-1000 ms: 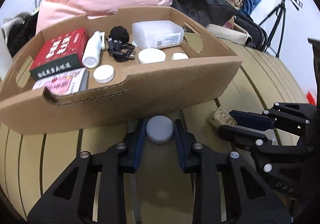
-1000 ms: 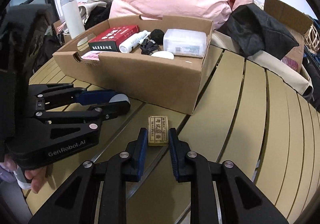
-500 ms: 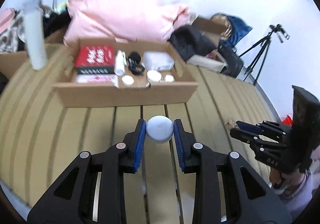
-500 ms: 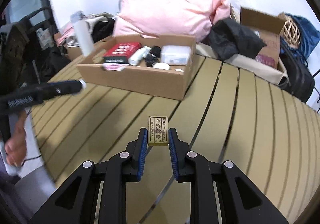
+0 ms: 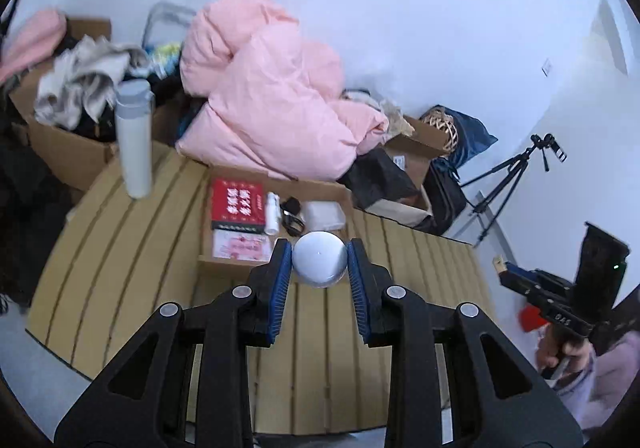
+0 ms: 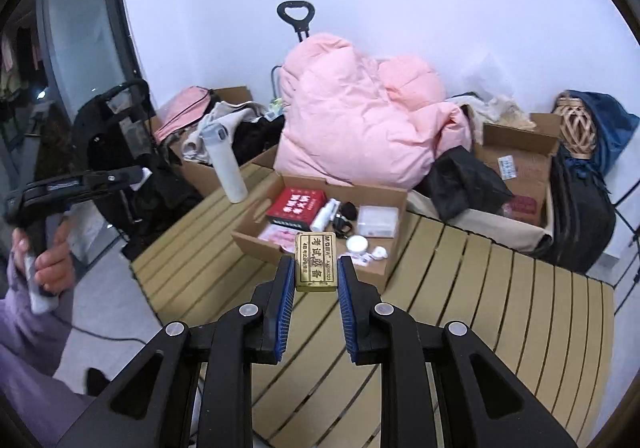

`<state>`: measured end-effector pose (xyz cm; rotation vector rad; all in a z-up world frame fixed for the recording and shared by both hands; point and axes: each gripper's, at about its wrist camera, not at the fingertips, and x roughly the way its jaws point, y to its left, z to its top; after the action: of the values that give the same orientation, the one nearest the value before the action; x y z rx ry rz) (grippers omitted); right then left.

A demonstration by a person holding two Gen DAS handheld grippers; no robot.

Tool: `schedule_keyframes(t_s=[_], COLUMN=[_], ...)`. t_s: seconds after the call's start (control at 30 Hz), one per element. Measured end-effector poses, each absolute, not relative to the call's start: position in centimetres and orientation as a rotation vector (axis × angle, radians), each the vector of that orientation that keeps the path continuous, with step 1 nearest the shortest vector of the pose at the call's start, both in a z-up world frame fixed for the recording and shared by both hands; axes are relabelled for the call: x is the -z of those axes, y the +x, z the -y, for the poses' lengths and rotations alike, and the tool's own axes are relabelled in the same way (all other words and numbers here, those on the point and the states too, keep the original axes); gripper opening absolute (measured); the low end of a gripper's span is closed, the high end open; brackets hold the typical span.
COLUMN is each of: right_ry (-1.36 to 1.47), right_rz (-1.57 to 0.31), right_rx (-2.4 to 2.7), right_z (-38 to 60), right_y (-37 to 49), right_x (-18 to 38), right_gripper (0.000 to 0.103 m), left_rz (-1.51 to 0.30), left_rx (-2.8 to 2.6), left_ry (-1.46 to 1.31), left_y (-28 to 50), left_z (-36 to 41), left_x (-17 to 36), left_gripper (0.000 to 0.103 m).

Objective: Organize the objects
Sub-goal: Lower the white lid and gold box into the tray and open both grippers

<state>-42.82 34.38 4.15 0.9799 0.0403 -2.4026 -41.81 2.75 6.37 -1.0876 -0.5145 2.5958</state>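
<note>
Left hand-held gripper (image 5: 319, 263) clamped on grey round lid (image 5: 319, 259), raised above table (image 5: 120, 248). Right hand-held gripper (image 6: 315, 280) clamped on gold tin (image 6: 315, 262), also aloft. Box (image 6: 316, 260) on table beneath, holding red pack (image 6: 297, 206), bottle (image 6: 324, 215).

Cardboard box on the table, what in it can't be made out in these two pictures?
- Left wrist view: the near right part of the cardboard box is hidden behind the round grey lid held in the left gripper.
- Right wrist view: the gold tin in the right gripper covers the middle front.
- The red box's print is too small to read.
</note>
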Motion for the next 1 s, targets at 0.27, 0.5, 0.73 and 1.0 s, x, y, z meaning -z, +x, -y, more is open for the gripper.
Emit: schedule_keyframes(t_s=[0.27,0.5,0.73,1.0], right_ry=[1.339,1.643,1.819,1.762], right_rz=[-0.118,-0.119,-0.190,-0.216], right_rx=[2.321,2.180,2.124,2.159], right_z=[-30.3,-26.2,-23.9,-24.1], right_y=[-53.7,-63.3,-66.3,-65.6], right_x=[-0.6,10.0,18.3,16.5], right_gripper=[0.023,0.023,0.024,0.097], left_rz=[0.444,0.432,0.401,0.348], left_rx=[-2.438,-2.238,-2.131,-2.235], left_ry=[-1.515,-1.887,-2.030,-1.907], left_y=[-55.2,-63.2,-65.2,-62.9], left_z=[-7.3,-11.3,-12.6,-11.8], left_x=[0.6,13.9,19.2,15.5], left_gripper=[0.025,0.025,0.030,0.077])
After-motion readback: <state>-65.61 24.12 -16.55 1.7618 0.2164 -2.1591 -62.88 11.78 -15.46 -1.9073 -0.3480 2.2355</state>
